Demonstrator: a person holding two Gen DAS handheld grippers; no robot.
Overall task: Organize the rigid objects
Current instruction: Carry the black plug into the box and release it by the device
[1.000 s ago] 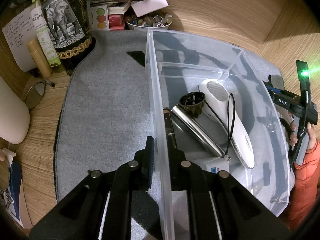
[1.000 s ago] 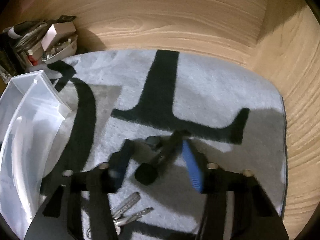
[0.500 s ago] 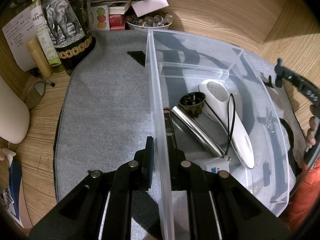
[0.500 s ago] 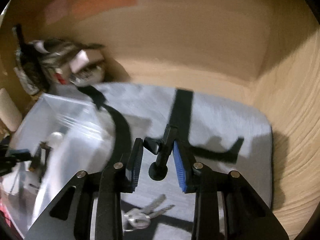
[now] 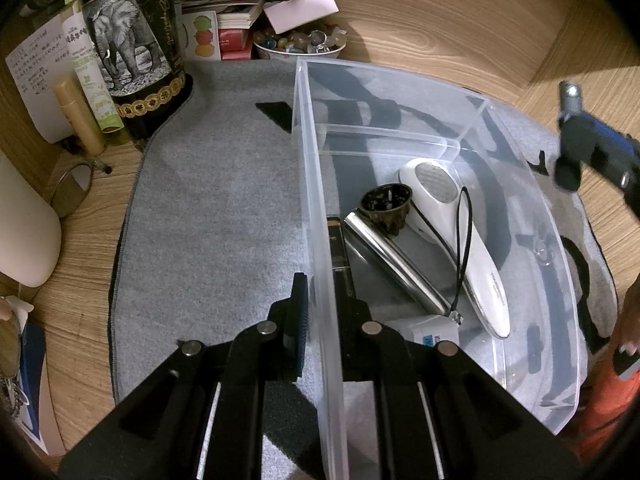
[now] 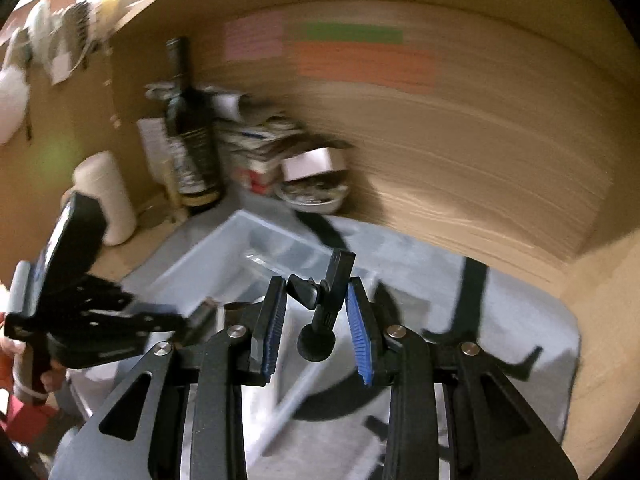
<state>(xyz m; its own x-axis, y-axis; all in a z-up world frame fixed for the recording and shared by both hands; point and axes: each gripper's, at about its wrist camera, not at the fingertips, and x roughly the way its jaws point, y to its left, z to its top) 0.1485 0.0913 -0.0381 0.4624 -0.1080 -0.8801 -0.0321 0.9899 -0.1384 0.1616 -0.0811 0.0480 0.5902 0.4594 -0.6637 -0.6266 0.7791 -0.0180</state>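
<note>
- Here the left gripper (image 5: 318, 312) is clamped tight on the left wall of the clear plastic bin (image 5: 312, 184), which sits on a grey mat (image 5: 208, 216).
- Inside the bin lie a white handheld device (image 5: 460, 240), a metal tube (image 5: 396, 264) and a dark round cap (image 5: 386, 206), close together.
- The right gripper (image 6: 320, 324) holds a small black mount with a ball end (image 6: 324, 304) between its blue pads, raised over the bin's far right side.

Dim, warm lighting. Left wrist view sharp; right wrist view smeared by motion blur. Fisheye bending, dark vignetted corners.
</note>
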